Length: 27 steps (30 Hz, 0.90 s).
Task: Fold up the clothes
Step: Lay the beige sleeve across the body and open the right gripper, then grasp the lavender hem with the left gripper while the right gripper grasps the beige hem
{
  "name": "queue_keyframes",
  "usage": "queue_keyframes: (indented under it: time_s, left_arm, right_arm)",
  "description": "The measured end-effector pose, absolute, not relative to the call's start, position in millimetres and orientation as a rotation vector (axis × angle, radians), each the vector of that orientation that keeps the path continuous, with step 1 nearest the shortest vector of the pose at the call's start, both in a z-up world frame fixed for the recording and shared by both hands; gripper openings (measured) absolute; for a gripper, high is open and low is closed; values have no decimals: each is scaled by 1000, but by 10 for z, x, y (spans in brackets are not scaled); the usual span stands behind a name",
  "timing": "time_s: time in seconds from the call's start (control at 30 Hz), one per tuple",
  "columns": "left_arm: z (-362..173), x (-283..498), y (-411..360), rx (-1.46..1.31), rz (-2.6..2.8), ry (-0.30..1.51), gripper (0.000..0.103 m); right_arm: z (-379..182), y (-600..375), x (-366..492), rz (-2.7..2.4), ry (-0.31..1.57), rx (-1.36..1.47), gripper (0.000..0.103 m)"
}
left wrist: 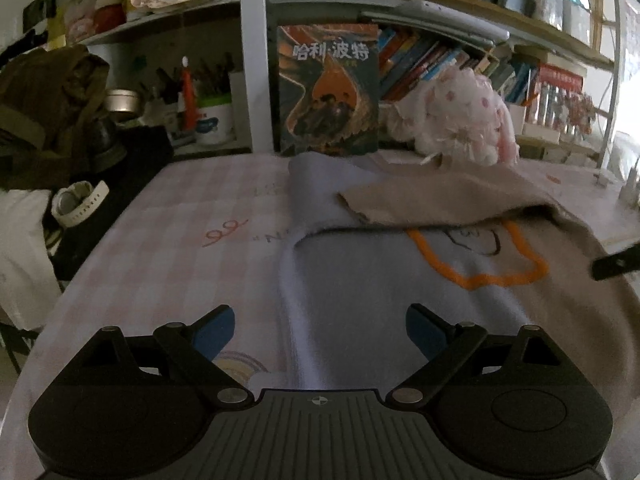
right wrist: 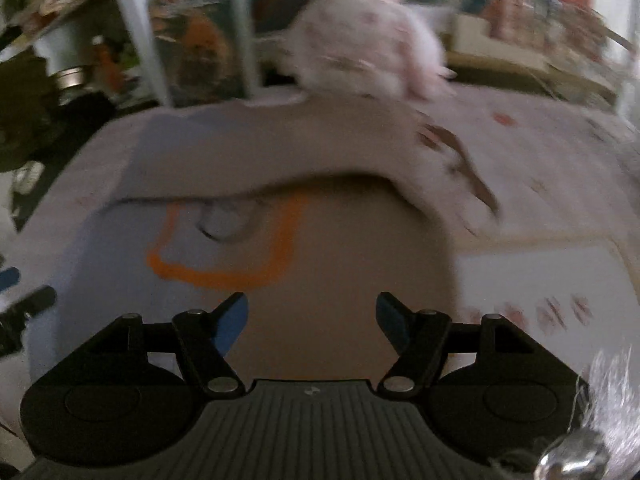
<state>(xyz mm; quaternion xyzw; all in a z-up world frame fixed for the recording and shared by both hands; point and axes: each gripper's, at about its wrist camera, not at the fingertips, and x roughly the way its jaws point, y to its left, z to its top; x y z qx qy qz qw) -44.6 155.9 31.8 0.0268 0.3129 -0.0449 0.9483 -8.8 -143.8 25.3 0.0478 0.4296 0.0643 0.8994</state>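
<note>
A light blue and beige sweater (left wrist: 384, 264) with an orange outline print (left wrist: 480, 264) lies on the pink checked tablecloth (left wrist: 180, 240). A beige sleeve (left wrist: 432, 200) is folded across its upper part. My left gripper (left wrist: 320, 332) is open and empty, just above the sweater's left edge. In the right wrist view the sweater (right wrist: 328, 240) fills the middle, with the beige fold (right wrist: 280, 160) across the top. My right gripper (right wrist: 312, 320) is open and empty over the beige half. That view is blurred. The right gripper's tip (left wrist: 616, 264) shows at the left view's right edge.
A shelf unit stands behind the table with a dark book (left wrist: 328, 88), a row of books (left wrist: 440, 60) and a pen cup (left wrist: 212, 116). A pink plush toy (left wrist: 460, 116) sits at the back. A white watch (left wrist: 80, 204) and dark bag (left wrist: 44, 112) lie left.
</note>
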Motion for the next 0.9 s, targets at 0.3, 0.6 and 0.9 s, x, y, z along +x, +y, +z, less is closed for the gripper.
queue_keyframes:
  time_s: [0.3, 0.6, 0.9]
  left_arm:
    - [310, -627, 1386, 15, -74, 766, 95]
    - [226, -756, 1452, -72, 4, 900, 83]
    - [188, -758, 1413, -81, -3, 913, 35]
  right_arm:
    - [156, -1829, -598, 111, 895, 149, 77]
    - [66, -2099, -975, 133, 912, 232, 68]
    - [11, -2104, -1000, 155, 924, 238, 29]
